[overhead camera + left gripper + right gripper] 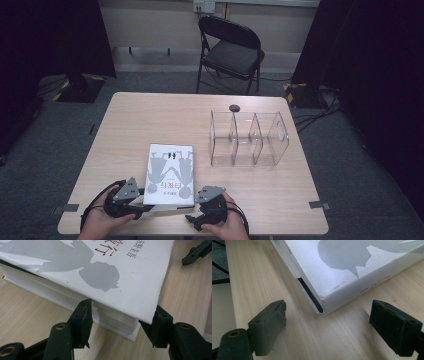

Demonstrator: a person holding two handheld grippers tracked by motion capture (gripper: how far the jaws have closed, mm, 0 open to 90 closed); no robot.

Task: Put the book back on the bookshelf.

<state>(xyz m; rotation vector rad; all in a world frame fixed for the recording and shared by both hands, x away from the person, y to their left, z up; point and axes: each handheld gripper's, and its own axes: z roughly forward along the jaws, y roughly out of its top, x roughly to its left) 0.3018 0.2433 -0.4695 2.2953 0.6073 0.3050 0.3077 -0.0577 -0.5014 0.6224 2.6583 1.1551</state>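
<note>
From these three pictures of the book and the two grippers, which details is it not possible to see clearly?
- Book title: too small in the high view; cut off by the top edge in the left gripper view.
- Left gripper: whether its pads press the book's corner; the cover overhangs one pad.
- Small dark object behind the clear organizer: too small to identify in the high view.

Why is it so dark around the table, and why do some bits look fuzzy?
In the high view, light falls on the table while black curtains keep the sides dark, and the clear organizer glints faintly. In the left gripper view, the book looks fairly sharp but the left gripper blurs close up. In the right gripper view, the right gripper is soft too.
</note>
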